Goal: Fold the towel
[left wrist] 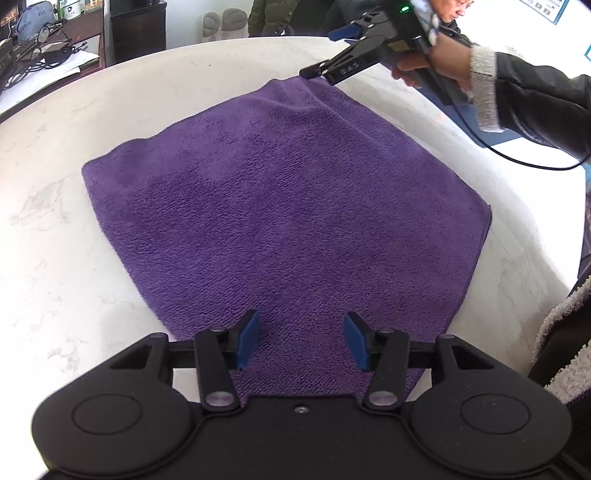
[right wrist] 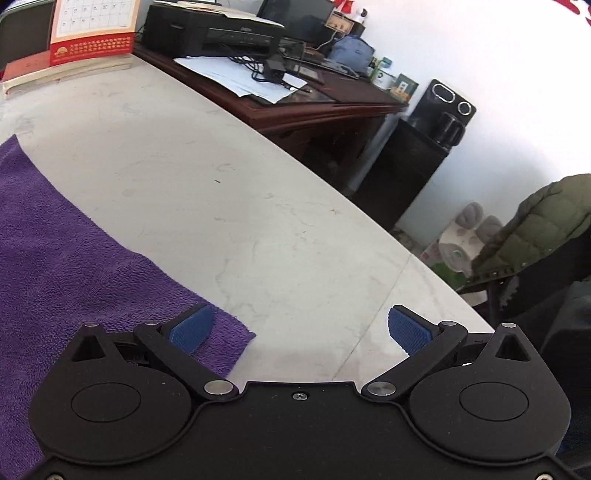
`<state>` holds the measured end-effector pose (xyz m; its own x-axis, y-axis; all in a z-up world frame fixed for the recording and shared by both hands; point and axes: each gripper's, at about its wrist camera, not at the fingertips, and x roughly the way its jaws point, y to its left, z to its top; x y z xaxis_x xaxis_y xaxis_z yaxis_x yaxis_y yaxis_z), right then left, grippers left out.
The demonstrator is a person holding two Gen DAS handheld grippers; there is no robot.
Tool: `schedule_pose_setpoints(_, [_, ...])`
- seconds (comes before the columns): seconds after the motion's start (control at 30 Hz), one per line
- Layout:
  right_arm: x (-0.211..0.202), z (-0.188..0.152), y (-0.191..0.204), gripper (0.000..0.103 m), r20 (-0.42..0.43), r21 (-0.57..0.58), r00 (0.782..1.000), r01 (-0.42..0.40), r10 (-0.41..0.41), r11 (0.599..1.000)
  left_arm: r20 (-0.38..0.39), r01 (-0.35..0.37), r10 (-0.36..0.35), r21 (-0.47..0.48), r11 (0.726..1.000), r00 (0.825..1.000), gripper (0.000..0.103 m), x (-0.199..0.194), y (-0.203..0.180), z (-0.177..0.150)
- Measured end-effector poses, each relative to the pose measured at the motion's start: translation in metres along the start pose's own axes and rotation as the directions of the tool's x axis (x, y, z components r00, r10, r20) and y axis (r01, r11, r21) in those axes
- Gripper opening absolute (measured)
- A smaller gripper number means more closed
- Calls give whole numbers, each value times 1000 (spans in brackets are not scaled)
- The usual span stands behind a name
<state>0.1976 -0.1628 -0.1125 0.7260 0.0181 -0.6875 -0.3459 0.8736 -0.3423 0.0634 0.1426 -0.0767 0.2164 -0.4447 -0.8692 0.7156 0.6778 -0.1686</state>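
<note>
- The purple terry-cloth towel point(left wrist: 288, 206) lies spread flat across the middle of the left wrist frame, on the white marbled tabletop point(left wrist: 55, 258), with one corner toward the upper centre and another at the right edge of the cloth.
- In the right wrist frame the same towel point(right wrist: 74, 266) fills the lower left, and its nearest corner ends just left of centre, low in the picture.
- Your left gripper point(left wrist: 301, 341) sits at the bottom centre of its frame, over the towel's near edge; its blue-padded fingers point(left wrist: 248, 338) stand part-way apart with only flat cloth showing between them, and nothing is pinched.
- Your right gripper point(right wrist: 299, 330) has its jaws spread wide: the left blue pad point(right wrist: 192, 328) hovers over the towel's corner, the right one over bare tabletop. It grips nothing.
- From the left wrist frame, that right gripper point(left wrist: 314, 72) appears at the upper right, its tip at the towel's far corner; whether it touches the cloth you cannot tell from here.
- Your right hand point(left wrist: 428, 62) holds its black handle, with a dark sleeve and pale knitted cuff point(left wrist: 484, 88) behind it.
- A dark wooden desk point(right wrist: 314, 107) with a black printer point(right wrist: 210, 31) and papers stands beyond the table, in the upper middle of the right wrist frame.
- A red-based desk calendar point(right wrist: 92, 29) stands at the upper left of that frame.
</note>
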Motion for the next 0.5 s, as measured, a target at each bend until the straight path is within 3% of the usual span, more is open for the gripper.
schedule_pose_setpoints(0.1, [-16,5,13,103,64,13,993,-99,98,995,-5,2,-2,-12,1000,1000,48,1,2,-1])
schedule_pose_setpoints(0.2, [-21,7,40,103,78,-74,980,-180,186,981,-14,0,0,-9,1000,1000,48,1,2,-4])
schedule_pose_setpoints(0.33, [-10,2,50,103,58,-112,976,-204,211,973,-17,2,-2,-18,1000,1000,48,-3,3,-9])
schedule_pose_setpoints(0.37, [-6,3,44,103,57,-85,977,-200,206,976,-17,2,-2,-23,1000,1000,48,-4,3,-11])
schedule_pose_setpoints(0.5, [8,7,17,103,38,-33,999,-21,22,999,-14,3,-4,-34,999,1000,48,-4,5,-12])
